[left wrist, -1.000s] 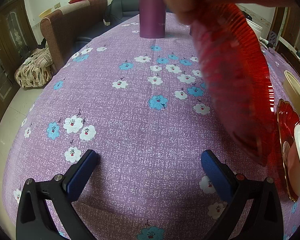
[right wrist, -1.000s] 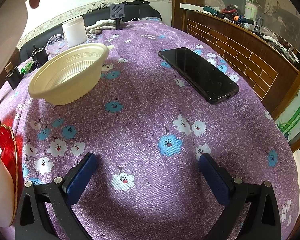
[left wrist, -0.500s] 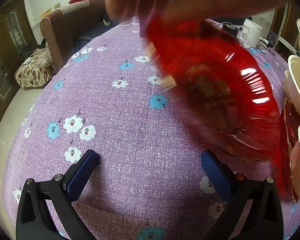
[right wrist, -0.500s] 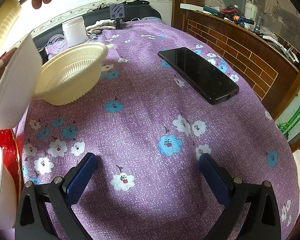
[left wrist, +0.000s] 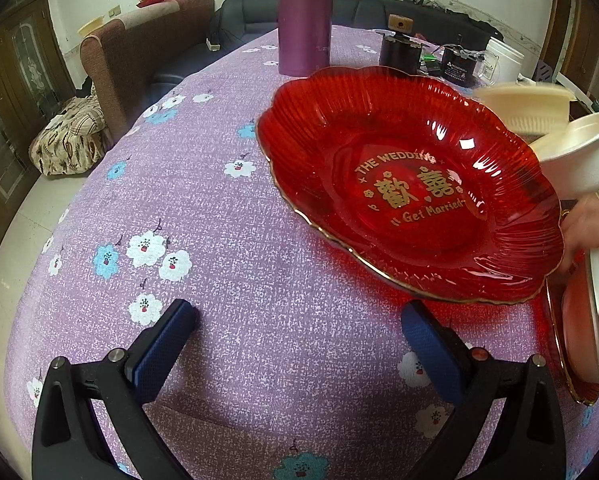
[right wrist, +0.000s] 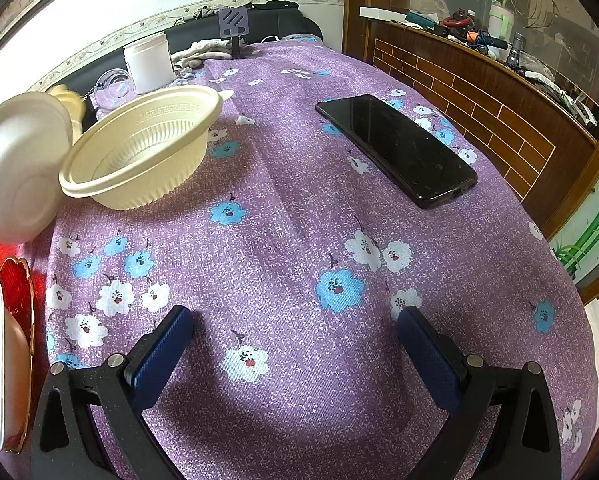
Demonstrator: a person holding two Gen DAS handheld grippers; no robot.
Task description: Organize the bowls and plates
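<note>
Setup step: both grippers, left [left wrist: 297, 334] and right [right wrist: 295, 338], gape empty; next, grasp the red plate [left wrist: 409, 184] ahead-right of the left gripper.

You are in a home's living and dining room. The table [left wrist: 259, 360] wears a purple flowered cloth, a brown sofa [left wrist: 139, 48] and a dark one [left wrist: 251, 8] stand behind it, and a wood-panelled counter [right wrist: 479, 92] (crowded with household odds and ends) runs beside it. A phone [right wrist: 395, 148] lies on the cloth.
</note>
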